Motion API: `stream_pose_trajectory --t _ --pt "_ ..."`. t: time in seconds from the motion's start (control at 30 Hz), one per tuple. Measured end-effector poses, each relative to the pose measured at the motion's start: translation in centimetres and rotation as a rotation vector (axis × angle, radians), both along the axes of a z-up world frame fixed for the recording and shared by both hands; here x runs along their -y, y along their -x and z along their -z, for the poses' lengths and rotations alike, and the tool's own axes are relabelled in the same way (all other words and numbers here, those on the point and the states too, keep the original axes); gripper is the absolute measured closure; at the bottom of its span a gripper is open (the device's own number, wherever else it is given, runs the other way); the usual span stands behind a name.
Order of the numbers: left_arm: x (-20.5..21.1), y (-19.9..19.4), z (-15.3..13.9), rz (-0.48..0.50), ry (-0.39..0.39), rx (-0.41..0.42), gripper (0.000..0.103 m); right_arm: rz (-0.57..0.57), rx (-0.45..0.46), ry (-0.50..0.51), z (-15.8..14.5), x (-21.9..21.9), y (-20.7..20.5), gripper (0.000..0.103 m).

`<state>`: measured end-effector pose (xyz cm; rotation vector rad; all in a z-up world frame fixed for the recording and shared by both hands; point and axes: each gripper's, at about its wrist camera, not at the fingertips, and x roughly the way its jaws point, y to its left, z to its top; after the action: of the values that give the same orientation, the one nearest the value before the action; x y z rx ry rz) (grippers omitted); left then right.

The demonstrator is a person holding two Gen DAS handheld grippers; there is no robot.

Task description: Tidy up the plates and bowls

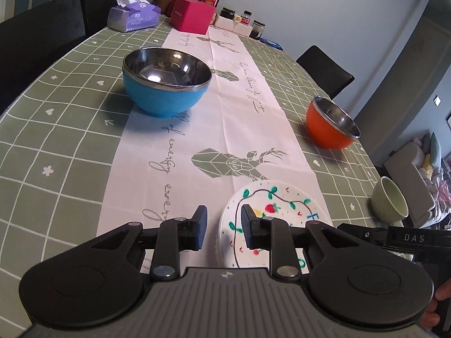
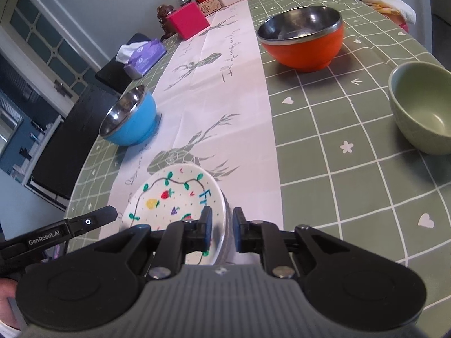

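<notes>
A white plate (image 1: pixel 279 211) painted with fruit and a green vine tops a small stack at the table's near edge; it also shows in the right wrist view (image 2: pixel 174 194). My left gripper (image 1: pixel 224 224) is open, its jaws either side of the plate's left rim. My right gripper (image 2: pixel 222 225) is open, its jaws either side of the stack's right rim. A blue steel-lined bowl (image 1: pixel 166 84) (image 2: pixel 129 118) stands left of the runner. An orange steel-lined bowl (image 1: pixel 329 125) (image 2: pixel 304 39) and a pale green bowl (image 1: pixel 389 204) (image 2: pixel 422 112) stand on the right.
A green checked tablecloth (image 1: pixel 56 146) with a white runner (image 1: pixel 220 118) covers the table. At the far end stand a pink box (image 1: pixel 193 14), a tissue pack (image 1: pixel 132 14), bottles and jars. Dark chairs stand on both sides. The table edge is near the green bowl.
</notes>
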<state>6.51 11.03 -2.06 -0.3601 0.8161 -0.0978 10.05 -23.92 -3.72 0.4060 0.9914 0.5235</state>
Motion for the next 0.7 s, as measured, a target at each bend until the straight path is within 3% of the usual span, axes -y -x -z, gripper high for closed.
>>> stream_pose_trajectory --t 0.17,0.4,0.57,0.7 --pt "0.5 -0.1 0.3 0.024 -0.009 -0.006 0.079 -0.004 -0.012 -0.027 0.1 0.0 -0.1 0.092" --pt "1.3 -0.1 0.6 0.083 0.000 -0.030 0.102 -0.024 -0.004 -0.010 0.1 -0.3 0.0 0.103" --pt "2.1 0.3 1.1 0.105 -0.018 -0.045 0.102 -0.060 -0.016 -0.010 0.3 -0.9 0.3 0.103" --pt "1.8 0.8 0.2 0.093 -0.019 0.017 0.102 -0.035 0.000 -0.042 -0.1 -0.2 0.3 0.103"
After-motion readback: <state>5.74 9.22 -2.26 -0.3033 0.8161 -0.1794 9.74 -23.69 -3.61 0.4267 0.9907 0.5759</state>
